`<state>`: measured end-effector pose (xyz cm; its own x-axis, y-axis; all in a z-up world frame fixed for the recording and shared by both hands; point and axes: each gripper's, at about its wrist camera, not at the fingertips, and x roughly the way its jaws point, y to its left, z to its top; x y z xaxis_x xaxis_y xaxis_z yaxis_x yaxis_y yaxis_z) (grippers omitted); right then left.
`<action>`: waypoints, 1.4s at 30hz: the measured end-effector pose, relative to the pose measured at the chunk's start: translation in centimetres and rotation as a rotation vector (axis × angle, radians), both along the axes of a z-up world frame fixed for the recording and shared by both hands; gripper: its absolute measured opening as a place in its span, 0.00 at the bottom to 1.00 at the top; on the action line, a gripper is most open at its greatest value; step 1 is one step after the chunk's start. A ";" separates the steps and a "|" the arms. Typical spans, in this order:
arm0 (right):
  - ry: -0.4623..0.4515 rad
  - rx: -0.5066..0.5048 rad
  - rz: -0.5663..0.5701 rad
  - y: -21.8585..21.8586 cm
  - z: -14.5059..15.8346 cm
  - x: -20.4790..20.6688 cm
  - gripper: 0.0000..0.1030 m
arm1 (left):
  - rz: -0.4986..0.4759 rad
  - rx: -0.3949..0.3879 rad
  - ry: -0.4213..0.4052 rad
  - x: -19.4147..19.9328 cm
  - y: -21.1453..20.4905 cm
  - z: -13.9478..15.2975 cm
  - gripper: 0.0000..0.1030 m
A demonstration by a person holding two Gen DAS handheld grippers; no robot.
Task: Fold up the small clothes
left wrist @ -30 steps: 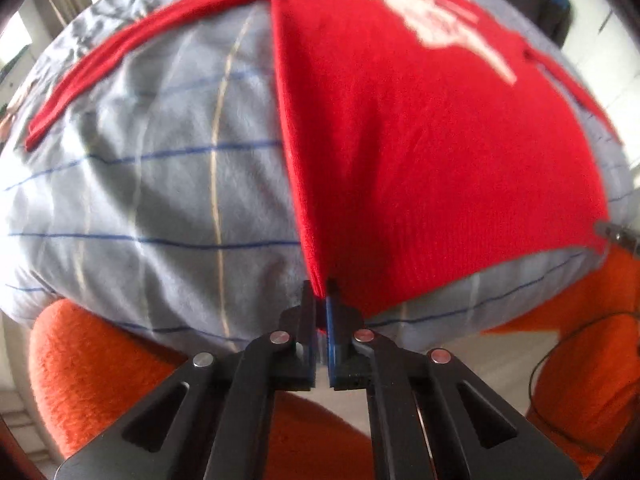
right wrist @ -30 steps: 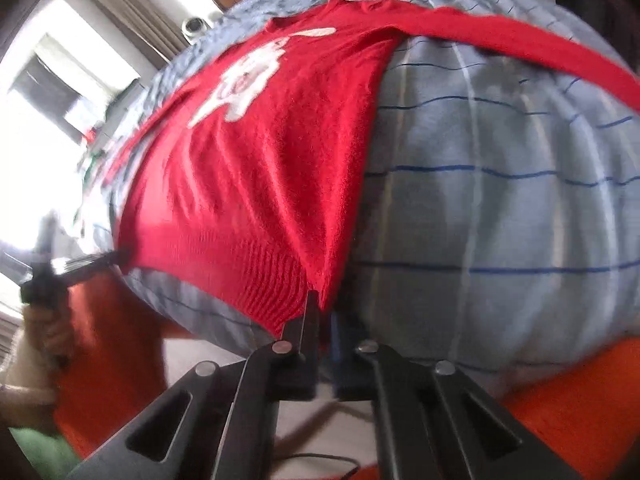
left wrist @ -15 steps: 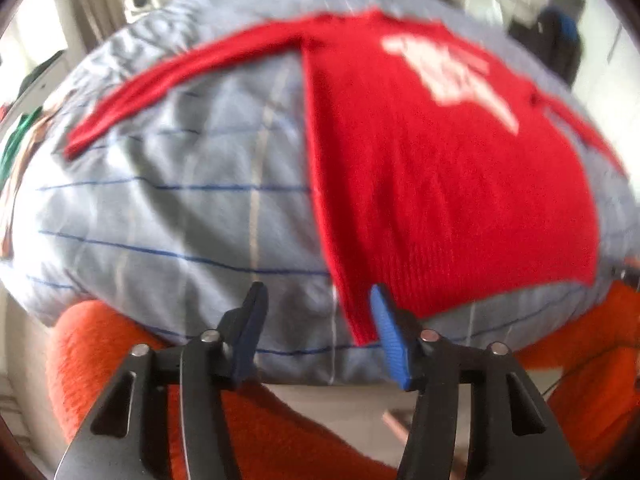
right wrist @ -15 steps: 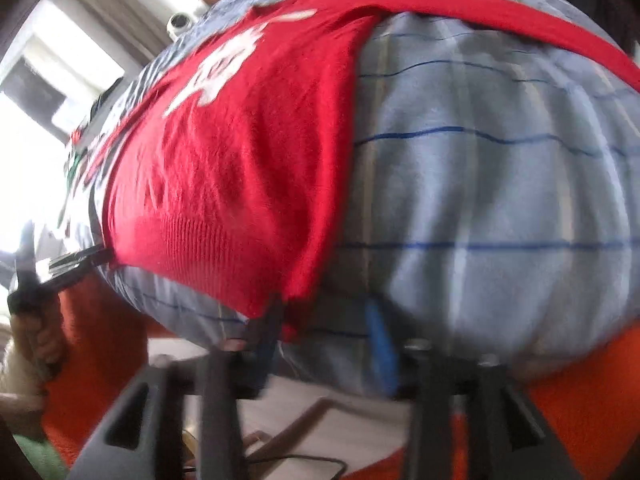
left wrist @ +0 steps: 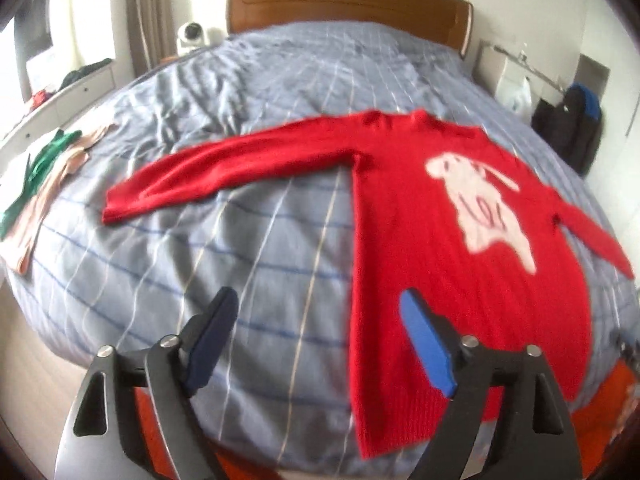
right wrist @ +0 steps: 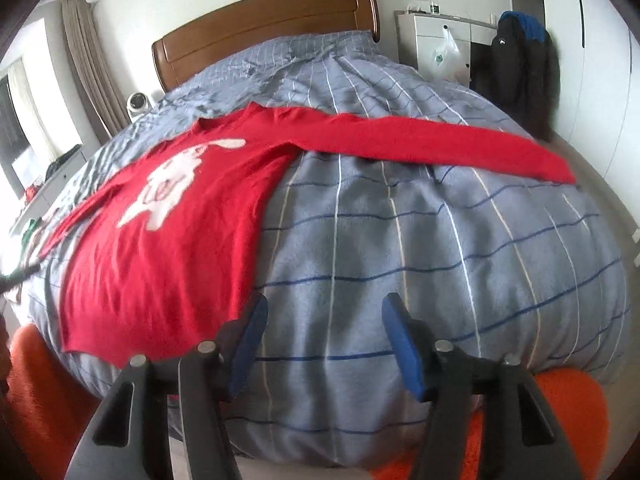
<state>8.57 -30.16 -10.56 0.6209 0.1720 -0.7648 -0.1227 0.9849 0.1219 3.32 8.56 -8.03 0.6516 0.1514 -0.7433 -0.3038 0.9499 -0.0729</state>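
Note:
A red sweater point(left wrist: 460, 272) point(right wrist: 168, 248) with a white animal print lies flat on the grey checked bedspread point(left wrist: 248, 248) point(right wrist: 420, 232), sleeves spread to both sides. My left gripper point(left wrist: 320, 332) hovers above the sweater's lower left corner, its jaws opening, nothing between them. In the right wrist view, my right gripper point(right wrist: 324, 336) hangs just right of the sweater's lower right corner, jaws opening over bare bedspread and holding nothing. One sleeve point(left wrist: 224, 168) stretches left in the left wrist view; the other sleeve point(right wrist: 448, 148) stretches right in the right wrist view.
Green and pink clothes point(left wrist: 44, 176) lie at the bed's left edge. A wooden headboard point(left wrist: 344, 4) closes the far end. A dark jacket point(right wrist: 520, 64) and a white cabinet point(right wrist: 440, 36) stand to the right. Orange fabric point(right wrist: 568, 412) shows below the bed's near edge.
Both grippers let go of the sweater's hem corners, opened and rose back from the bed. The sweater now lies flat, and more of the room is in view.

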 end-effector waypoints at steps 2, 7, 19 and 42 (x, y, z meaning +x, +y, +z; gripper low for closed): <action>0.003 0.005 -0.008 -0.7 -0.2 -0.2 0.58 | 0.028 0.017 -0.013 0.2 0.1 -0.7 0.84; -0.002 0.027 -0.038 -1.5 -0.4 -0.2 0.58 | 0.079 0.037 0.029 0.4 0.9 -3.4 0.84; -0.001 0.053 -0.056 -2.0 -0.6 0.1 0.58 | 0.113 0.036 0.115 0.9 2.2 -5.5 0.96; 0.000 0.789 -0.599 -24.4 0.0 9.0 0.58 | 0.090 -0.033 0.134 1.0 3.0 -7.2 1.00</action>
<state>17.60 -54.57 -10.59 0.7715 0.2900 -0.5663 0.3691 0.5211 0.7696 4.36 11.54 -15.19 0.5315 0.1791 -0.8279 -0.3970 0.9161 -0.0567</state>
